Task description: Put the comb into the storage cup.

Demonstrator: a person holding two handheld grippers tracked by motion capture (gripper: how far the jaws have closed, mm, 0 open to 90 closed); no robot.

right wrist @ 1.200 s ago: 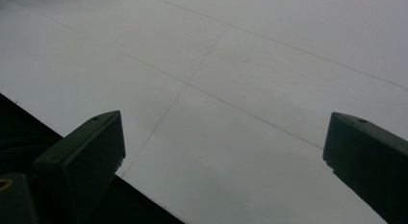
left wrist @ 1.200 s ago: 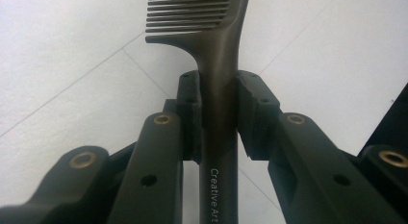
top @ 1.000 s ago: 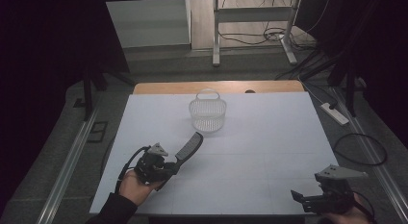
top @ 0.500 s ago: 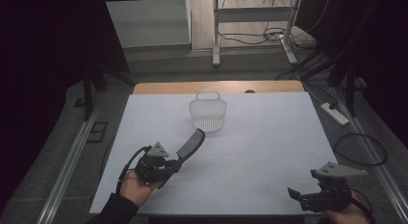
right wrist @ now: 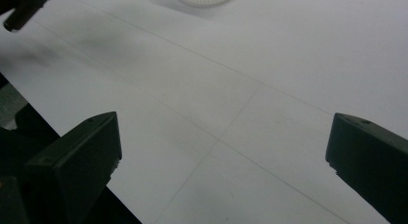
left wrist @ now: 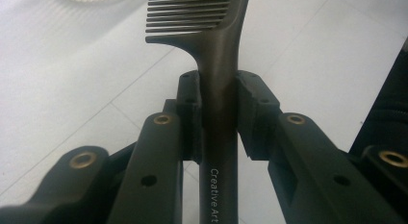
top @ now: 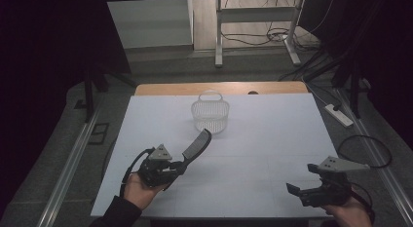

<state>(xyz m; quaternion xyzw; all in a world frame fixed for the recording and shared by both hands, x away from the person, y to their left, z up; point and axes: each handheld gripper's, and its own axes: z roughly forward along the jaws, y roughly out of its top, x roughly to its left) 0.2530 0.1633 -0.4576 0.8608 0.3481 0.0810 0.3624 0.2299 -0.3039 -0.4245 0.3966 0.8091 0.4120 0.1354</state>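
A: Start at the near edge. State of the right tool (top: 303, 190)?

B: It sits at the near right corner of the bench (top: 272, 139), held in the person's right hand (top: 353, 213). Jaws stand wide apart, nothing between them. In the right gripper view only bare white bench surface lies between the two jaws.

A: And the left tool (top: 176, 164)?

B: Near left of the bench, in the person's left hand (top: 139, 188). Its jaws are drawn narrow and clamp the handle of a black comb (left wrist: 219, 80). In the left gripper view both pads press the handle from either side, just below where the teeth begin.

A: Position of the comb?

B: Held in the left tool, the toothed end pointing away from the person and slightly right, toward the basket (top: 210, 112).

A: The basket?

B: White, with a handle, upright at the middle of the bench's far half, just beyond the comb's tip, not touching it.
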